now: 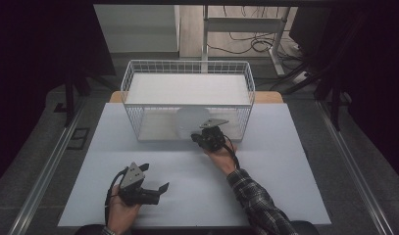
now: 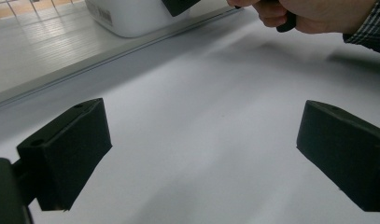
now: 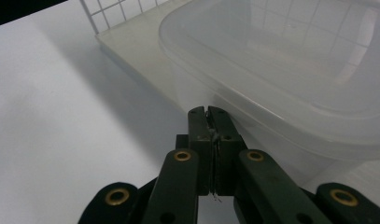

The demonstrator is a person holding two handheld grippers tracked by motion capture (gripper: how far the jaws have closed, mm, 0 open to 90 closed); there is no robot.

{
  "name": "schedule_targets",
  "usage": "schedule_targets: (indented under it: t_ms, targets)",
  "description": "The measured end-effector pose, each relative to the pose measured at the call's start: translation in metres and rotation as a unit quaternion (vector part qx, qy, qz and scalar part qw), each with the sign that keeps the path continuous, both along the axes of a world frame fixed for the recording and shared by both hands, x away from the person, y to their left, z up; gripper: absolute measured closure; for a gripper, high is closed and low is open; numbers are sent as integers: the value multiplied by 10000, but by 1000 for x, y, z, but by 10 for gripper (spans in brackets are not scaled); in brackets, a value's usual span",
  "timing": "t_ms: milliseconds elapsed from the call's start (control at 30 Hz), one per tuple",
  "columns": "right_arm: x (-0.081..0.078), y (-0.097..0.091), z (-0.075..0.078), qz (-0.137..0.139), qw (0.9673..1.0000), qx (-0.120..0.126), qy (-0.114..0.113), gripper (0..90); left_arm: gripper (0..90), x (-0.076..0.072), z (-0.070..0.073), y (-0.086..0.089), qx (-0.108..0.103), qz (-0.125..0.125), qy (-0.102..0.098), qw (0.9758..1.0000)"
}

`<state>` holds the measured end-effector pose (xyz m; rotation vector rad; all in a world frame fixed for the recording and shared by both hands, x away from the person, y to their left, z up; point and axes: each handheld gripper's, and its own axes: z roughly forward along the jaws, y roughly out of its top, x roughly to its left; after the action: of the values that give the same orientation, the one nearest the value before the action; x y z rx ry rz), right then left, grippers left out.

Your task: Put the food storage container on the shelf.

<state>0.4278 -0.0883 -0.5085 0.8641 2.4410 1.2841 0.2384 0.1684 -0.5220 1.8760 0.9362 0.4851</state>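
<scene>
Clear plastic container (image 3: pixel 290 79) sits right ahead of the right gripper (image 3: pixel 208 111), in the open front of the white wire basket (image 1: pixel 187 66). Container is translucent w/ rounded corners & a broad rim; right gripper view shows that rim just above & beyond the jaw tips. Whether the tips touch the container wall – can't tell, they're v. close. High view shows the container (image 1: pixel 189 122) as a pale rounded shape just left of the right gripper (image 1: pixel 199 138), at the basket's near edge.

Right gripper: clenched, jaws pressed flat together, nothing visibly between them. Hand behind it, plaid sleeve (image 1: pixel 258 200) trailing back toward the near edge of the worktop (image 1: pixel 285 161).

Basket: wire grid walls, pale flat floor inside; its base edge runs left of the right gripper's jaws in the right gripper view. It stands at the far side of the worktop.

Left gripper (image 1: pixel 155 188): released, jaws wide apart, nothing between – bare worktop (image 2: pixel 201 140) under them. It's low over the near left part of the worktop, well apart from container & basket. In the left gripper view the container (image 2: pixel 127 16) is far ahead at upper left, w/ a label on its side, and the other hand (image 2: pixel 313 14) at upper right.

Beyond the worktop: floor w/ cables (image 1: pixel 246 44) & a desk frame.
</scene>
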Motion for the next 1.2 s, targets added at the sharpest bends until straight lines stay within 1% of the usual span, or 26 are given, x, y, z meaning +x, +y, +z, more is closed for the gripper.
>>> schedule_targets:
  t_ms: [133,267,467,600,933,1033,1100,1200]
  targets:
    - [5,1,0,-50,10000,-19,24,879,27,1,-2,-1,60,-27,65,10000]
    - [9,3,0,-76,10000,-32,43,879,27,2,-2,-3,28,-59,97,9999]
    - [15,6,1,-118,9999,-79,29,878,25,2,-2,-1,-93,-25,146,9998]
    - [15,6,1,-114,9999,-75,47,861,20,2,-2,-1,-74,-24,114,9999]
    - [7,5,5,-70,9999,-140,14,764,10,2,-3,-1,-91,-26,198,9998]
    - [3,3,6,-79,9999,-143,12,711,8,3,-2,-1,-113,-42,251,9996]
    - [1,2,7,-41,9999,-128,58,668,7,3,-2,-1,-127,-41,281,9995]
    - [-4,1,10,20,9999,-144,94,576,8,3,-3,-1,-139,-50,312,9994]
